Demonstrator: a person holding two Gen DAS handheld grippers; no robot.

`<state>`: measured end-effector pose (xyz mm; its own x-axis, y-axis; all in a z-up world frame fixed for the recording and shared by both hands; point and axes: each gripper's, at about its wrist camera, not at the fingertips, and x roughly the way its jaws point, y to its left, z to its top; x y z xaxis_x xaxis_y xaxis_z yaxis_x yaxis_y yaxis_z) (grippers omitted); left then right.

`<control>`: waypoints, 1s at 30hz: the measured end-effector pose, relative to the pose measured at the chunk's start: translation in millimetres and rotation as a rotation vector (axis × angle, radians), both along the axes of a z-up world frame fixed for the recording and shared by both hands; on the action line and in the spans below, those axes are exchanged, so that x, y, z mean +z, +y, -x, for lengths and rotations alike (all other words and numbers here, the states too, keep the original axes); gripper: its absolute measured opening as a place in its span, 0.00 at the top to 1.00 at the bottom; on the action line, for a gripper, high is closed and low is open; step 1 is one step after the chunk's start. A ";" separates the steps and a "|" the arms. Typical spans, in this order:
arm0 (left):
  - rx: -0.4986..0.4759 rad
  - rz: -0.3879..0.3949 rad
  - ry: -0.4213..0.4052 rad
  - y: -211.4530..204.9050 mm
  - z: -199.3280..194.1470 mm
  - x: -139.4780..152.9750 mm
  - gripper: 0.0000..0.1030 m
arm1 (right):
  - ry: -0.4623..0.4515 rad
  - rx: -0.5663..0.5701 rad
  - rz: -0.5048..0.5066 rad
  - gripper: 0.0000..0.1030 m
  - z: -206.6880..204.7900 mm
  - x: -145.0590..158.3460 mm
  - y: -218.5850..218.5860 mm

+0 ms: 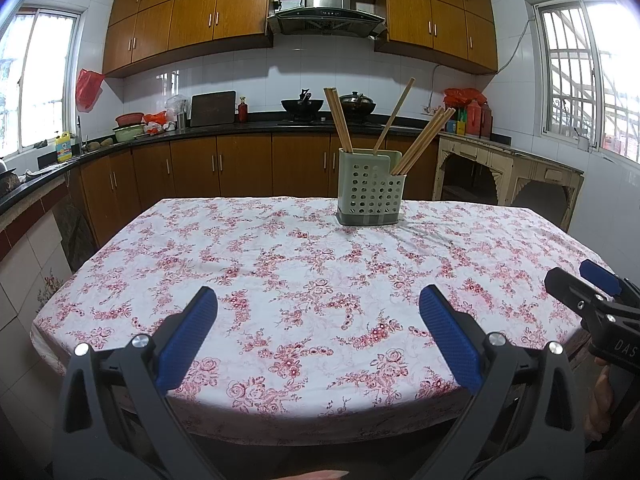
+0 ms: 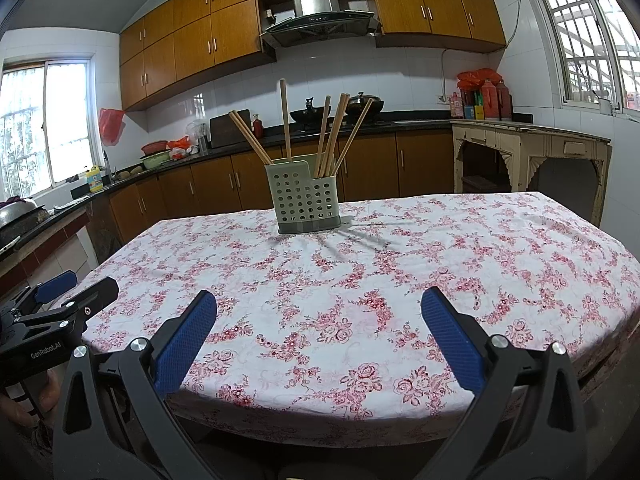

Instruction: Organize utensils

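Hovering at the near edge of the table (image 1: pixel 120 264), the left gripper (image 1: pixel 318 312) pointed forward and level, its blue-padded fingers (image 1: pixel 188 340) spread wide with only floral cloth showing between them. Nothing was held. The right gripper (image 2: pixel 319 314) sat in the same pose beside it, jaws spread just as wide, empty, aimed across the tabletop. In the left wrist view the right gripper showed at the far right edge, with part of a hand (image 1: pixel 600 400) underneath it. In the right wrist view the left gripper (image 2: pixel 76 284) showed at the lower left, over the table's left corner. The two tools were side by side, apart, not touching.

The utensil holder (image 1: pixel 370 188), a pale green perforated caddy on a darker base, stood upright toward the far side of the table, well apart from both grippers. Wooden chopsticks (image 1: pixel 340 120) stood in it, leaning outward: a pair tilted left and one single stick in the taller back compartment, and a bunch (image 2: pixel 334 136) fanned to the right in the lower front compartment. The tablecloth (image 2: pixel 440 264), white with red roses, was otherwise bare. Behind the table ran a dark kitchen counter (image 1: pixel 224 128) with woks on the stove.
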<state>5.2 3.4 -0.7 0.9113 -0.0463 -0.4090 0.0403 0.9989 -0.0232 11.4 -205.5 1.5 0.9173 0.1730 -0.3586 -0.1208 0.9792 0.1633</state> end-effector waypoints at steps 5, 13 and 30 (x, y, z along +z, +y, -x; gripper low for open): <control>0.000 -0.001 0.000 0.1 0.2 0.0 0.04 | 0.002 0.000 -0.001 0.02 0.2 -0.8 -0.5; 0.000 -0.001 0.001 0.5 0.1 -0.5 0.04 | 0.003 -0.002 0.000 0.02 0.9 -1.9 -0.9; 0.003 -0.005 -0.006 4.3 2.8 -3.2 0.04 | 0.004 -0.002 -0.001 0.02 0.1 -1.5 -0.1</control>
<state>2.3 7.6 -3.9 0.9137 -0.0410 -0.4042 0.0370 0.9992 -0.0178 11.2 -205.7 0.0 0.9163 0.1712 -0.3620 -0.1179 0.9793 0.1646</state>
